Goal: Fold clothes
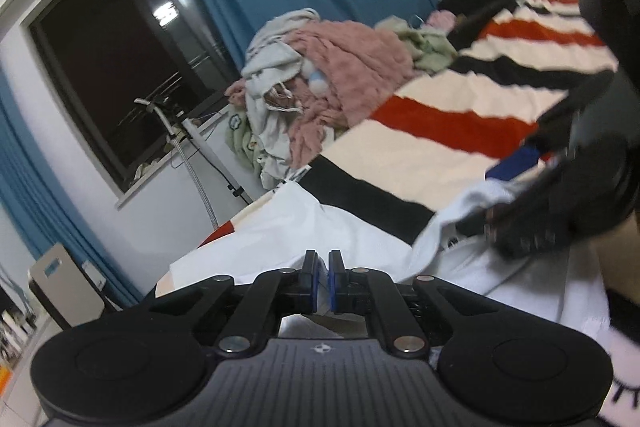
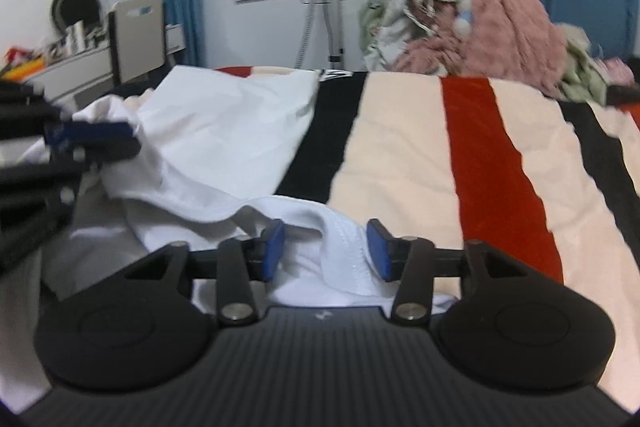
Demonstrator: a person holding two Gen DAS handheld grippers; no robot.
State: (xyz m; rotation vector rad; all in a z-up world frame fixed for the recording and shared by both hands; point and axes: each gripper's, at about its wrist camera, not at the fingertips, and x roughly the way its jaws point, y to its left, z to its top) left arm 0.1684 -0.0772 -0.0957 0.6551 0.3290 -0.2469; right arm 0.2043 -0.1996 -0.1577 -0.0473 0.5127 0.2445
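right claw point(image 1: 516, 183) smeared by blur, desk clutter point(image 2: 24, 63) unreadable, laundry pile point(image 2: 480, 27) soft

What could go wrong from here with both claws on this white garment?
1. The right claw stands open around a fold of the white garment; its pads are off the cloth, so lifting now may leave that edge behind.
2. The left claw is shut, but how much cloth it pinches is unclear; a thin pinch could slip.
3. The clothes pile sits close on the striped blanket; a wide fold could brush it.
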